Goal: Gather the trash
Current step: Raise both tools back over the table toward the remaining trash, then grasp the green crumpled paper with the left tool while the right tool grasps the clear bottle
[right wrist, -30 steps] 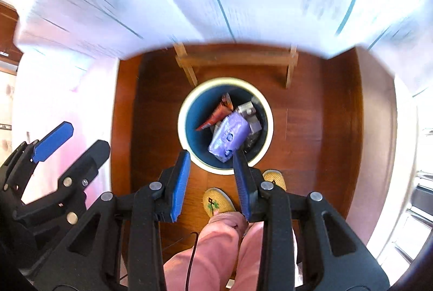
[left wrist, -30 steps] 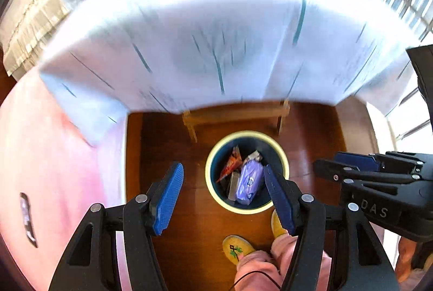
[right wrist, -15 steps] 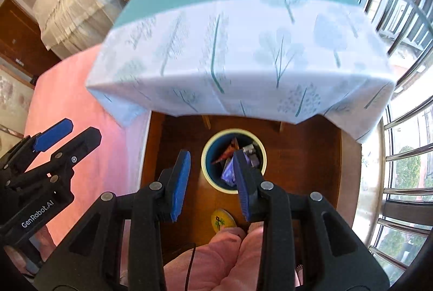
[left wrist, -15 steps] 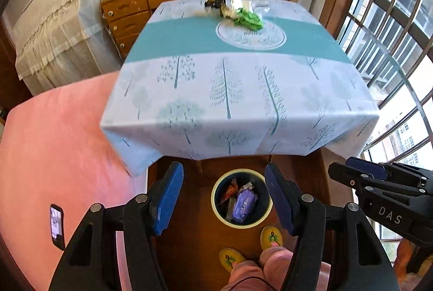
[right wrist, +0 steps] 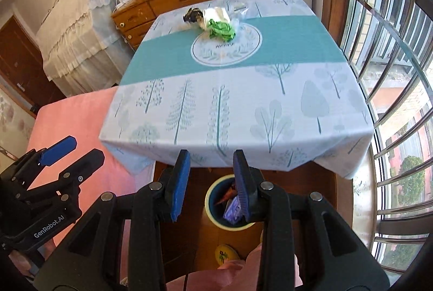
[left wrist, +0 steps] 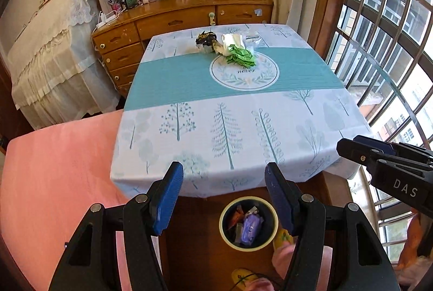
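- Table (left wrist: pixel 311 115), under a white-and-teal tree-print cloth, fills the middle of both views; trash sits at its far end, about 12 o'clock from the tongs.
- Pink bed (left wrist: pixel 54 169) lies along the table's 9 o'clock side; wooden dresser (left wrist: pixel 176 23) stands beyond the far edge at 12 o'clock; barred window (left wrist: pixel 392 33) at 3 o'clock.
- Bin (left wrist: pixel 226 234), dark blue with a pale rim, stands on the wood floor just under the near table edge, at 6 o'clock. Inside: purple packet (left wrist: pixel 251 227), an orange wrapper and greyish scraps.
- Trash pile on the table: green wrapper (left wrist: pixel 242 56) on the cloth's round emblem, touching a white crumpled wrapper (left wrist: pixel 231 42); black wrapper (left wrist: pixel 205 39) just at its 9 o'clock; a clear plastic piece (left wrist: pixel 253 38) at its 2 o'clock.
- Left tongs (left wrist: pixel 224 196): released, pads wide apart, nothing between them; held over the near table edge.
- Right tongs (right wrist: pixel 211 177): released, narrower gap, holding nothing; above the bin, well apart from the pile.
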Demonstrator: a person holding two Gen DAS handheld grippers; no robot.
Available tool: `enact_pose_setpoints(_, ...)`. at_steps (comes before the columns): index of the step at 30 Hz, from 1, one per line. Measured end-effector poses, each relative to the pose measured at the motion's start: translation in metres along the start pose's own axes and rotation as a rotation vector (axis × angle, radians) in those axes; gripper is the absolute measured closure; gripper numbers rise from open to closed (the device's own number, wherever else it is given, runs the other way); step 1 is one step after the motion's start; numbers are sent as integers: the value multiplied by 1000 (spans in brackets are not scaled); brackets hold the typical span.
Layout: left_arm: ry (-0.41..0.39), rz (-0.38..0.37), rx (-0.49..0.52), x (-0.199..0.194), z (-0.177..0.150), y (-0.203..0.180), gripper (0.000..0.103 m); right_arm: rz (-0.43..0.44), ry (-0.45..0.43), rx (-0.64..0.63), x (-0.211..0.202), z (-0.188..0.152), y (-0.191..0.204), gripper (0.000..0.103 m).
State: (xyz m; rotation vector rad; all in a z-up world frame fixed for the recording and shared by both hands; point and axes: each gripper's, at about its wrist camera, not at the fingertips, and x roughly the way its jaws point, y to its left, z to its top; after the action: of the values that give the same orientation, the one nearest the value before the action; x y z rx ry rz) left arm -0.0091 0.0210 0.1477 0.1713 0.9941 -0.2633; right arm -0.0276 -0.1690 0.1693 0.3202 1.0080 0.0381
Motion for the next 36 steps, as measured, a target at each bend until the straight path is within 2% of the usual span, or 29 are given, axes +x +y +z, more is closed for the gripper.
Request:
enact_pose_setpoints(6, -3, 4, -8, 39, 56, 2, 39, 14, -2, -8, 41, 45, -11, 74)
enact_pose_setpoints(9, -3, 13, -41, 68, 95, 2, 39, 35, 8, -21, 71, 81, -25, 74)
enact_pose_setpoints(13, 0, 61, -99, 118, 157, -4, 39, 68, 44, -39, 119, 136, -52, 74)
enact_pose_setpoints(19, 108, 23, -206, 214, 242, -19, 39, 99, 99, -61, 189, 229, -100, 74)
enact_pose_setpoints(21, 159, -12, -258, 253, 268, -24, 39, 106, 117, -71, 216, 258, -117, 74)
enact_pose_setpoints(28, 290, -54, -411, 357, 304, -31, 39, 160, 148, -27, 281, 331, -148, 74)
enact_pose_setpoints(32, 340, -43, -480, 397, 309, -30, 39, 191, 171, 16, 312, 355, -155, 74)
enact_pose_setpoints(36, 357, -43, -513, 420, 313, -32, 39, 223, 192, 44, 340, 372, -158, 74)
